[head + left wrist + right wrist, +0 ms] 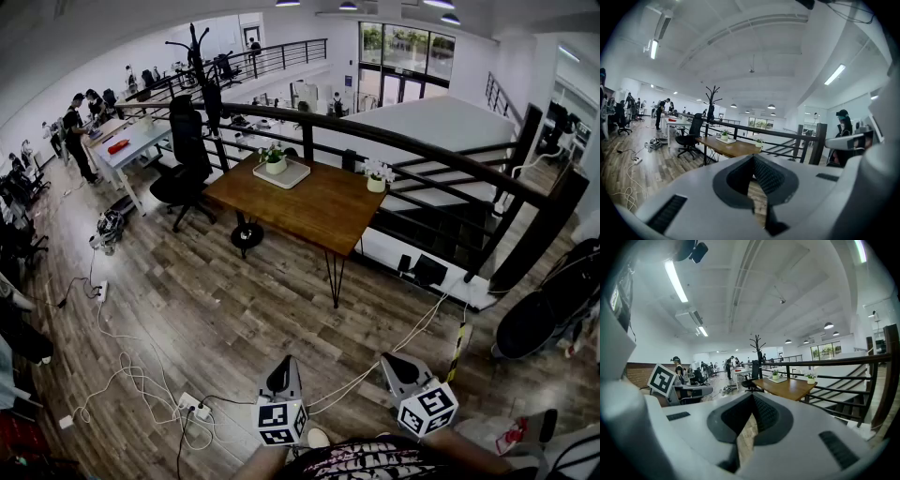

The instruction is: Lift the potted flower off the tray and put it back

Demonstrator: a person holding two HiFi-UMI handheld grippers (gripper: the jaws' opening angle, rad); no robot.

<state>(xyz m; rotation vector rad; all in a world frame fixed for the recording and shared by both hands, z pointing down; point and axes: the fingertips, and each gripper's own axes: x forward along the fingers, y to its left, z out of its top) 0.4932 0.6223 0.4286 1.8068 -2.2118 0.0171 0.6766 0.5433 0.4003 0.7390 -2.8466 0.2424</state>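
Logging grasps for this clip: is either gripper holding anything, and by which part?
Nothing is held. The left gripper and right gripper both have jaws shut and empty; the white-potted green flower sits on its pale tray, untouched.

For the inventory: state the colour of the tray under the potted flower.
White tray, clearest in the head view.

Wooden table (323, 214): tray (296, 174) left, white pot (376, 184) right.
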